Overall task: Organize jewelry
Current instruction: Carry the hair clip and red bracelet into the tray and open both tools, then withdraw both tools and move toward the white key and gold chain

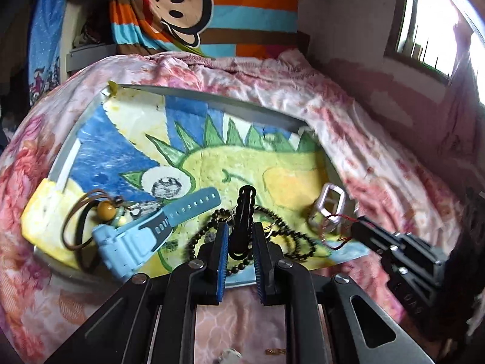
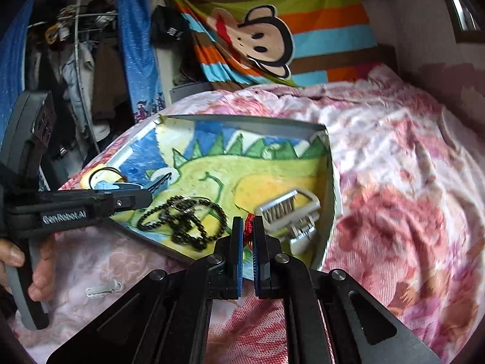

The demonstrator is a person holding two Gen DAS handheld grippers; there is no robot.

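Note:
A shallow grey tray [image 1: 230,103] lined with a dinosaur drawing lies on the bed. In it are a light blue watch [image 1: 127,242], a brown cord necklace with a yellow bead [image 1: 106,210], a black bead necklace [image 2: 185,221] and a silver claw clip [image 1: 327,209]. My left gripper [image 1: 241,227] is shut on a black wavy hair clip [image 1: 246,200] that sticks up over the bead necklace. My right gripper [image 2: 248,221] is shut on a thin red cord [image 2: 248,226] at the tray's near right, beside the claw clip [image 2: 288,212]. In the left wrist view the right gripper [image 1: 362,223] comes in from the right.
A pink floral quilt [image 2: 394,182] covers the bed around the tray. A small white clip [image 2: 103,288] lies on the quilt by the hand [image 2: 18,257] holding the left gripper [image 2: 142,198]. A striped monkey blanket [image 1: 212,15] hangs behind, with a window [image 1: 430,30] at the right.

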